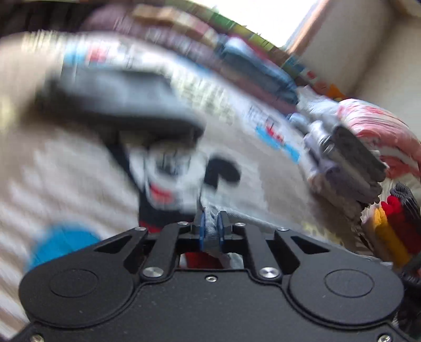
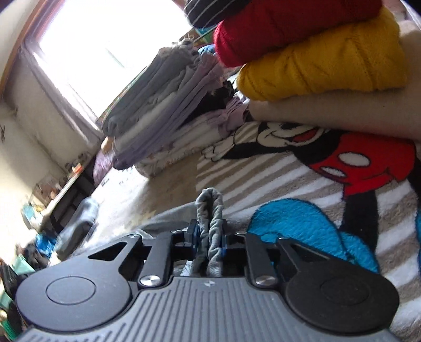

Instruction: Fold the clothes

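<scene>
A fleece blanket (image 2: 302, 184) with pale stripes and a cartoon mouse in red shorts covers the bed, and the clothes lie on it. In the right wrist view a bright window (image 2: 105, 47) fills the far wall, with a cluttered shelf (image 2: 63, 189) low against the wall to its left. Two piles of folded clothes stand on the blanket: a tall stack (image 2: 163, 105) of grey, white and lilac pieces near the window, and a closer pile of four, a beige fold (image 2: 329, 115) at the bottom, a yellow fleece (image 2: 329, 60) on it, a red one (image 2: 276, 31) above, and a dark striped piece (image 2: 210, 13) on top. The left wrist view is badly blurred; it shows the same blanket, a grey stack (image 1: 342, 168) with a pink striped bundle (image 1: 376, 131) beside it, and another printed cloth (image 1: 158, 79) lifted across the middle. The left claw (image 1: 211, 231) is nearly closed, its blue pads pinching a fold of grey fabric (image 1: 210, 223). The right claw (image 2: 209, 236) is likewise nearly closed on a gathered grey garment (image 2: 213, 210), whose bunched edge stands up between the pads while the rest trails down to the left over the blanket.
</scene>
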Demonstrator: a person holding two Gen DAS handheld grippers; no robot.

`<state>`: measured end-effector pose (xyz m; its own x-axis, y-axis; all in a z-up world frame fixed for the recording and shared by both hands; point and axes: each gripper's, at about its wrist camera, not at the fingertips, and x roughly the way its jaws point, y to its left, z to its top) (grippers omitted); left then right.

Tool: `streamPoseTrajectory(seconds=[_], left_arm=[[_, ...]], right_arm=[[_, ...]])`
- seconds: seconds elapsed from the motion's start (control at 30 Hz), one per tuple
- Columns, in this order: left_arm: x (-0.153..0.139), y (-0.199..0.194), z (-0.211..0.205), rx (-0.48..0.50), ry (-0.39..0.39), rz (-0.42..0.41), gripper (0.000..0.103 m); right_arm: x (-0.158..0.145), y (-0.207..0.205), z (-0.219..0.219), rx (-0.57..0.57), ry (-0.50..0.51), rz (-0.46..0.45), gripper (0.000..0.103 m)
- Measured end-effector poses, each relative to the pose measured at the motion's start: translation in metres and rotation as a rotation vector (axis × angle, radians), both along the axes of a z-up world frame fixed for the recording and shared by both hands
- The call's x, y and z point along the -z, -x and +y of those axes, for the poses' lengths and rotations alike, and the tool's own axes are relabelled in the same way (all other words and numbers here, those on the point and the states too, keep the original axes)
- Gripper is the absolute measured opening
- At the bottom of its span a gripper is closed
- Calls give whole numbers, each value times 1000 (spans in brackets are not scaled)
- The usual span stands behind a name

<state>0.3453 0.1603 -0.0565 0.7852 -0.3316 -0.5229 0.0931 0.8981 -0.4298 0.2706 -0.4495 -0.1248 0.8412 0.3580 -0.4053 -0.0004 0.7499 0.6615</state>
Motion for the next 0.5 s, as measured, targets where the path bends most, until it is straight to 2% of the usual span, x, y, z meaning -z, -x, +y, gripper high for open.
streamPoseTrajectory(seconds=[0.03,0.17,0.23,0.27,0.33,0.37,0.43,0.5], left_arm=[[-8,2,2,4,-26,-35,8],[14,-11,-10,40,-172,38,9],[24,-17,-16,57,-241,74,25],[23,-17,-14,58,-220,76,29],[16,-17,-10,50,-180,57,60],[11,-16,-7,42,-162,37,60],[2,-19,-4,40,-142,10,60],[-3,-28,-6,60,-149,-12,60]], right_arm=[[-1,0,-1,-3,-10,0,16],[6,-6,-2,-11,-14,43,16],[8,-8,-2,-18,-19,61,16],[9,-8,-3,-21,-26,62,16],[8,-7,-5,-28,-43,54,23],[7,-6,-6,-25,-50,44,24],[4,-5,-10,-22,-69,25,35],[4,-5,-14,-19,-89,13,36]])
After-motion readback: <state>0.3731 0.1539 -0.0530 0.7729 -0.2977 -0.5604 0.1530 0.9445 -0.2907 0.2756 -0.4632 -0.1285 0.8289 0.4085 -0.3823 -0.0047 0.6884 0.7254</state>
